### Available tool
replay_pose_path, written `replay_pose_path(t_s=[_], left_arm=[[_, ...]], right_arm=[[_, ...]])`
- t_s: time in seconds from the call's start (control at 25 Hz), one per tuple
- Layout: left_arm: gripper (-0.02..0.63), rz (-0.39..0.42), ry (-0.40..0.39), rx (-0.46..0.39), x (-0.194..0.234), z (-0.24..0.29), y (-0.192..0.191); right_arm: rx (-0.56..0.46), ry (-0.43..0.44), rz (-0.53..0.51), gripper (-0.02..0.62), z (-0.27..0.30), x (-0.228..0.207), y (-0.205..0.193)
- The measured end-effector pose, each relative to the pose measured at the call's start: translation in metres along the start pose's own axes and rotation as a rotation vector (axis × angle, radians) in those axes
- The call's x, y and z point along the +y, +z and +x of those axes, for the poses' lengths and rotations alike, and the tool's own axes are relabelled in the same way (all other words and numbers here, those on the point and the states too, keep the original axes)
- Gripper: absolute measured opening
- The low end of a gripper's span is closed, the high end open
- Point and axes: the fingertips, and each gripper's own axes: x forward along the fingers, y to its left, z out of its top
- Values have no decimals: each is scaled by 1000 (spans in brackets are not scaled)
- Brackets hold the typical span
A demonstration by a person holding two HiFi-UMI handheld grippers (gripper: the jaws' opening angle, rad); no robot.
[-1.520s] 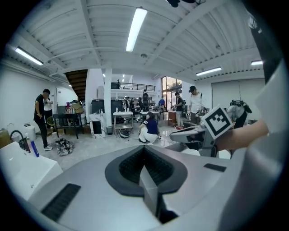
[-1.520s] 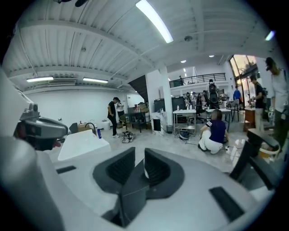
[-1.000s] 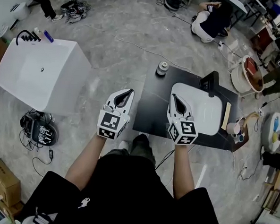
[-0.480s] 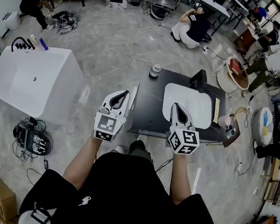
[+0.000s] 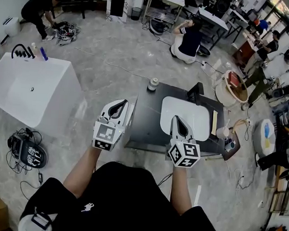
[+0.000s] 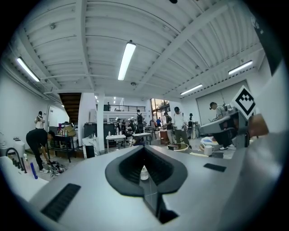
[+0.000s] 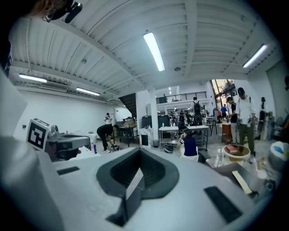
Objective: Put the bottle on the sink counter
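A small pale bottle (image 5: 153,84) with a grey cap stands upright on the far left corner of the black sink counter (image 5: 146,120), beside the white basin (image 5: 184,115). My left gripper (image 5: 114,107) hangs shut and empty over the floor, just left of the counter's front corner. In the left gripper view (image 6: 145,148) that bottle (image 6: 143,172) shows small through the hole between the closed jaws. My right gripper (image 5: 177,123) is shut with nothing in it, above the basin's near edge; its own view (image 7: 139,151) looks across the room.
A white tub (image 5: 33,91) stands to the left, with a black tap (image 5: 20,50) and a blue bottle (image 5: 43,54) on its far rim. A cable bundle (image 5: 27,152) lies on the floor. A mug (image 5: 225,133) sits at the counter's right end. A person (image 5: 188,39) crouches beyond.
The head view has pulled back and tilted up: counter and tub look smaller and more of the room shows. Both grippers stay shut and empty, a little nearer my body.
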Motion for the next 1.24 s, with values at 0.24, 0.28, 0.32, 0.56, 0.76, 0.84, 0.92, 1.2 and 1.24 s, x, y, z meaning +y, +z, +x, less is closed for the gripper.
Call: replay_pose_path(t_s=[0.24,0.28,0.32,0.56,0.76,0.84,0.92,1.2,1.24], left_arm=[[3,13,6,-13,-12,2,13],[3,14,7,-15,-13,3,14],[3,15,9,-15,-13,3,15],[3,23,8,-14,-18,7,15],[3,23,-10,-18,-19,8,15],[3,22,-13,-19,-19,7,15],[3,21,-17,-17,-19,5,13],[3,18,-17,-16,-12,-4,8],[3,17,-18,-17,-11,-5,8]], right_arm=[[-7,12,-9,2,-9,-9,7],[-8,14,-14,2,-9,-10,8],[-9,16,-17,2,-9,-10,9],[-11,20,-15,2,-8,-13,6],[-11,12,-17,2,-7,-11,7],[-9,11,-20,2,-7,-9,6],[-5,10,-25,2,-8,-7,5],[-6,2,-41,2,-10,4,3],[-6,1,-44,2,-9,6,3]])
